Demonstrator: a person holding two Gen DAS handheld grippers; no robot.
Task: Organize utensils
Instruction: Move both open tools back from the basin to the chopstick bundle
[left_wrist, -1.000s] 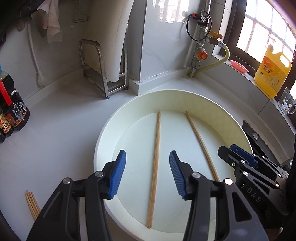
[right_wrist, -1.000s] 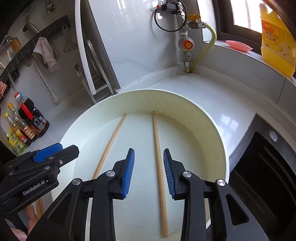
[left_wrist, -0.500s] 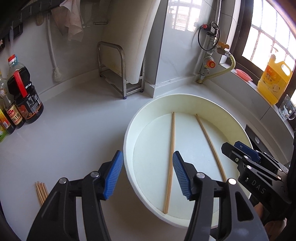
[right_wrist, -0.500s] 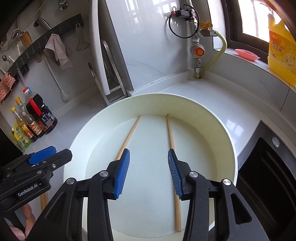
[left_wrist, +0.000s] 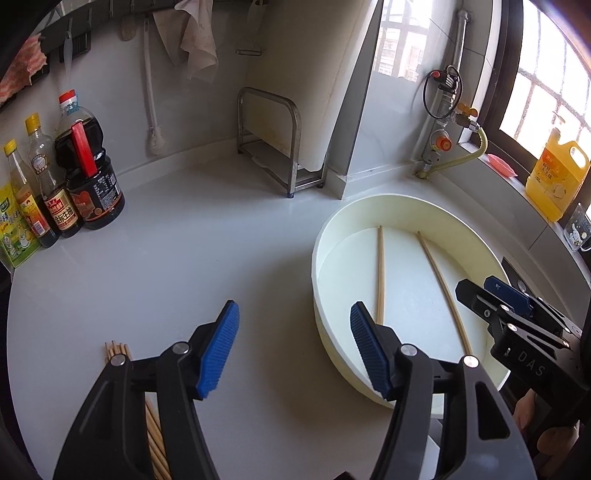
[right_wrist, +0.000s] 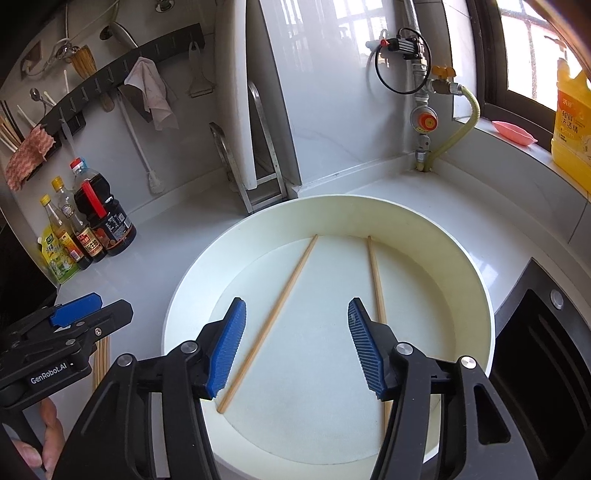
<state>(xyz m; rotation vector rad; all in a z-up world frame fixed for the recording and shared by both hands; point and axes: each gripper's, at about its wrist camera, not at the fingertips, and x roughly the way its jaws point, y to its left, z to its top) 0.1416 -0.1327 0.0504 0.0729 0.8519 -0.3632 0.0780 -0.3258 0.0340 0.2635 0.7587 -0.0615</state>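
A round cream basin (right_wrist: 476, 280) (left_wrist: 325, 236) sits on the white counter. Two loose wooden chopsticks lie on its floor: the left chopstick (right_wrist: 273, 317) (left_wrist: 380, 273) and the right chopstick (right_wrist: 376, 280) (left_wrist: 439, 280). A bundle of several chopsticks (left_wrist: 117, 347) (right_wrist: 101, 354) lies on the counter left of the basin. My left gripper (left_wrist: 293, 347) hangs above bare counter between bundle and basin, jaws opening, nothing between them. My right gripper (right_wrist: 295, 347) hovers over the basin, jaws opening and empty, with the left chopstick passing below the gap.
Sauce and oil bottles (left_wrist: 88, 181) stand at the counter's back left. A metal rack holding a white board (left_wrist: 284, 155) is at the back. A gas valve with hose (left_wrist: 439, 147) and a yellow detergent jug (left_wrist: 557, 181) are by the window. A dark stove (right_wrist: 546, 350) lies right.
Both grippers have opened wider with nothing in them. The left gripper has swung left off the basin to above the counter near the bundle. The right gripper has drawn back a little over the basin.
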